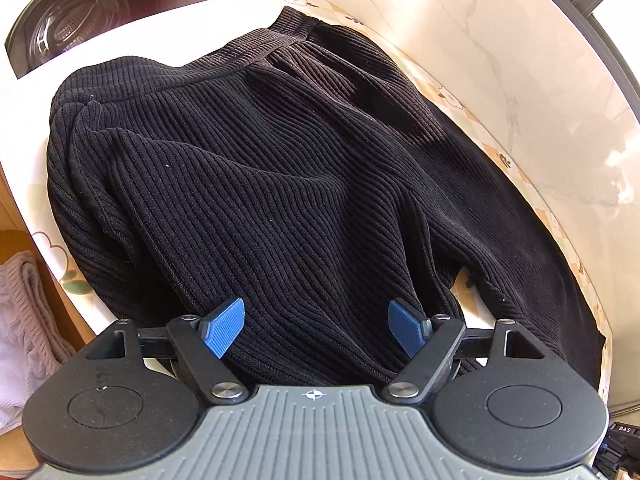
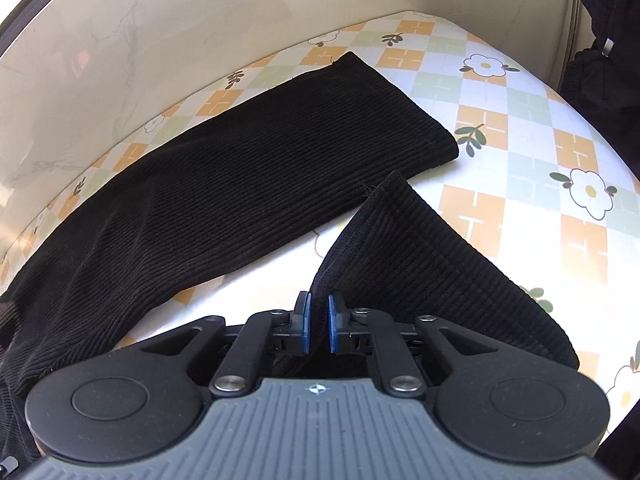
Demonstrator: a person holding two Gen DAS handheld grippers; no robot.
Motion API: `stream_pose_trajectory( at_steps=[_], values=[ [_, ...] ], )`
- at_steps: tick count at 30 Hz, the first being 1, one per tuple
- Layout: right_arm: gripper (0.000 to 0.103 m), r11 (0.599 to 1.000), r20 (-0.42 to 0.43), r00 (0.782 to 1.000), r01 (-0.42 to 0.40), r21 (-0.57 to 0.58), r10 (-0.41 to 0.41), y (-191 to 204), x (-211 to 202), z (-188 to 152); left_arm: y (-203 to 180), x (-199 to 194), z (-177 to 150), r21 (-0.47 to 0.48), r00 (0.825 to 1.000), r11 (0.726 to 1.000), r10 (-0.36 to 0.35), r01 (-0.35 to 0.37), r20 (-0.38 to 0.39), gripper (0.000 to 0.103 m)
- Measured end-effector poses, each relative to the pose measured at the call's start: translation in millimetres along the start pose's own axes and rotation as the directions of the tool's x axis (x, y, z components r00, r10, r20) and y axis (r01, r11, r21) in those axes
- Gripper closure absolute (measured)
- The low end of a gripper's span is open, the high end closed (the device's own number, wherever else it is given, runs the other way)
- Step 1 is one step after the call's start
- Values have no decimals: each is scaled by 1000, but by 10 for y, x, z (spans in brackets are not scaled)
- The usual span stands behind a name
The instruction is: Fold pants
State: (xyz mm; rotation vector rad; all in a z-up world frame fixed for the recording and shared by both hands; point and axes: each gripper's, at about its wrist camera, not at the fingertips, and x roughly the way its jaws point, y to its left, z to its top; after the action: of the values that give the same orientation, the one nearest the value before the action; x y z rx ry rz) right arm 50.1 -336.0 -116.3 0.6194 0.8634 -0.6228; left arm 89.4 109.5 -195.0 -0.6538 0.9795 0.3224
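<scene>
While your right gripper pinches the near leg's hem, the far leg runs toward upper right; your left gripper gapes over the pants.

The left gripper is held wide apart, pitched downward; the right gripper appears clamped together.

The pants are black ribbed cloth, matt and soft. The worktop has a smooth, slightly glossy printed cover. The wall is glossy marble-like tile. The fingers have blue ridged pads.
</scene>
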Motion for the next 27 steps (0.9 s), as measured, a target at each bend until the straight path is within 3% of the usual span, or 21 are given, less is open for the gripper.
stream_pose_trajectory(
  at_steps=[3,5,7,9,10,11,13,14,17,21,24,27],
  values=[
    [94,998,73,996,-59,10,58,135,-232,159,6,19,45,-10,1000,1000,1,-1,1,23],
    [95,985,188,968,-175,13,169,255,-534,284,2,21,87,-16,1000,1000,1,-1,7,23],
    [97,947,361,880,-318,-38,310,380,-974,376,-10,10,129,-22,1000,1000,-4,4,16,23],
    [97,920,480,788,-365,-141,386,461,-1348,398,-31,-5,155,-18,1000,1000,-12,13,26,23],
    [98,917,504,768,-368,-156,394,460,-1453,401,-56,-15,163,-11,999,1000,-18,19,32,23],
    [98,919,519,763,-364,-148,386,432,-1521,408,-76,-17,165,-4,999,1000,-23,24,33,23],
    [98,927,524,772,-359,-110,361,296,-1497,388,-125,0,154,12,999,1000,-24,24,24,23],
    [98,936,516,789,-340,-87,334,205,-1421,355,-143,12,142,21,1000,1000,-20,20,20,23],
    [98,960,460,855,-279,17,240,-111,-1109,193,-191,44,93,52,1000,999,-4,4,1,23],
    [103,963,311,943,-184,197,117,-714,-592,-127,-237,61,49,69,1000,998,15,-14,-14,23],
    [103,941,242,969,-119,317,41,-1173,-433,-340,-286,89,28,82,999,996,27,-24,-30,23],
    [103,918,204,978,-121,378,45,-1509,-422,-464,-356,126,-10,91,998,995,34,-30,-49,23]
  ],
)
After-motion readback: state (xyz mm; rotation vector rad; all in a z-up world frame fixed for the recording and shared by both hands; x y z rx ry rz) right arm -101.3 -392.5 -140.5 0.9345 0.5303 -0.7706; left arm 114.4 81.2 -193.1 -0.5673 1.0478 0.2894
